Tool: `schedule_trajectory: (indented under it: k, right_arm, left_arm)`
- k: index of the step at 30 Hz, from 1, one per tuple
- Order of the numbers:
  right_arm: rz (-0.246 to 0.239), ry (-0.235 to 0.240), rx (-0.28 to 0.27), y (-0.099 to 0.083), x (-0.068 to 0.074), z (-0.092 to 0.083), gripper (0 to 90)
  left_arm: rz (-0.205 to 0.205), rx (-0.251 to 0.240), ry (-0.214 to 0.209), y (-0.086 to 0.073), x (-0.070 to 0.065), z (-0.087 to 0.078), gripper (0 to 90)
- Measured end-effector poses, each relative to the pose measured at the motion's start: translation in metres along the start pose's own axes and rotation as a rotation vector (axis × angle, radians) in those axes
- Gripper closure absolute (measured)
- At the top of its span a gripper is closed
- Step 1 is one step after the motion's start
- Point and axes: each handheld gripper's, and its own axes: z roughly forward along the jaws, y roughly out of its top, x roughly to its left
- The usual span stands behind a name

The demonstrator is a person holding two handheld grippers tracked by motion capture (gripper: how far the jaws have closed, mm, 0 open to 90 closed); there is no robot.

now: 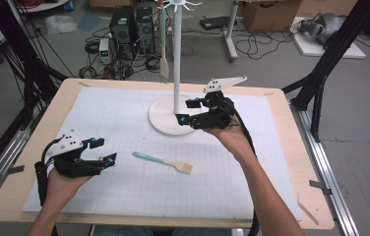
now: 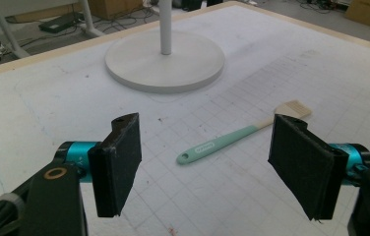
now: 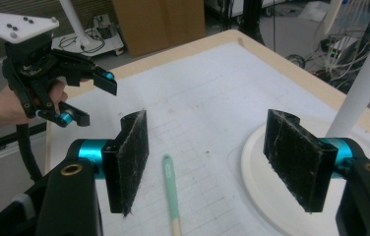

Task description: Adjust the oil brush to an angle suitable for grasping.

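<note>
Item: mint-green-handled pastry brush with pale wooden-coloured bristle head (image 1: 163, 162), flat on the white gridded surface (image 1: 124, 196), just short of the white round stand base (image 1: 166, 118). Long axis crosswise, handle toward left gripper (image 1: 103, 151). Right gripper (image 1: 186, 111) over that base. Both grippers' fingers open, empty; left nearer.

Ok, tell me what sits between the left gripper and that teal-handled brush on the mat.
Nothing visible does. The left gripper has open jaws, and the brush lies flat on bare mat ahead of them. The white stand's base sits beyond the brush, out of the path.
</note>
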Motion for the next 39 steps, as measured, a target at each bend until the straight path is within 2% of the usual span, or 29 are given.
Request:
schedule_trajectory:
  k: [18, 38, 39]
  right_arm:
    - [-0.042, 0.026, 0.091, -0.025, 0.012, 0.025, 28.6]
    - [-0.055, 0.036, 0.187, -0.056, 0.013, 0.056, 30.0]
    - [-0.045, 0.038, 0.187, -0.058, 0.014, 0.057, 30.2]
  left_arm:
    - [0.001, 0.001, 0.000, -0.001, 0.000, 0.000, 28.4]
    - [0.000, 0.001, 0.004, -0.001, 0.001, 0.000, 28.5]
    - [-0.003, -0.001, 0.004, -0.001, 0.000, 0.000, 28.4]
